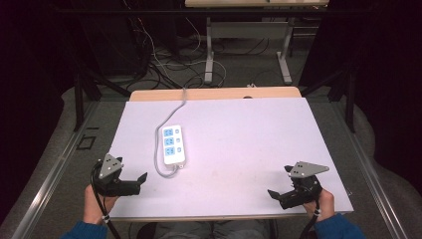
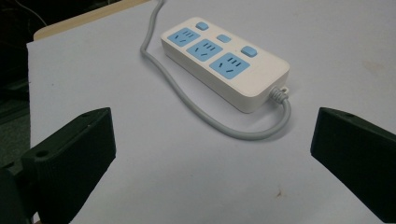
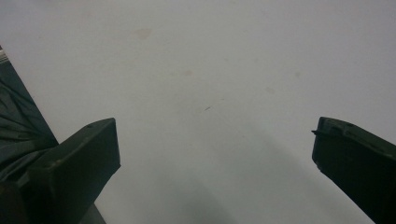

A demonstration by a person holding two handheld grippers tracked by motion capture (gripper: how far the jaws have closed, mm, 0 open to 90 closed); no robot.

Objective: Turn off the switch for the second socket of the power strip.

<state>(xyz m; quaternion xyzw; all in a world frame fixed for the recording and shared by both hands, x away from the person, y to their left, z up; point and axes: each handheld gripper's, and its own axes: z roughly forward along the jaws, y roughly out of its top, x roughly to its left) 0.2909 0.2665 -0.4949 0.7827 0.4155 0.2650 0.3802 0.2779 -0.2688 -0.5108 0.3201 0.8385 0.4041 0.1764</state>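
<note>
1. Power strip (image 1: 173,144) handling is judged to be the work in hand; the strip lies flat on the counter (image 1: 249,149), left of its middle, while both tools are held at the near edge. The left tool (image 1: 133,182) is spread wide with nothing between its jaws and is aimed at the strip. The right tool (image 1: 276,194), near the near right corner, is likewise wide apart and empty, with bare counter seen ahead of it.
2. Just beyond the left tool, the grey cord (image 2: 243,133) is seen to loop out of the strip's near end and curl back along its left side. A jaw could be caught in this loop during an approach, and the strip would be dragged or swung aside.
3. At the strip itself, a grip taken across the smooth white body could slip, since the casing looks hard and rounded. The blue switches (image 2: 250,51) could also be pressed by accident.
4. Farther on, the cord is led over the far edge of the counter. If the strip is pulled toward the near edge, the cord could be drawn taut and the strip tugged from the jaws.
</note>
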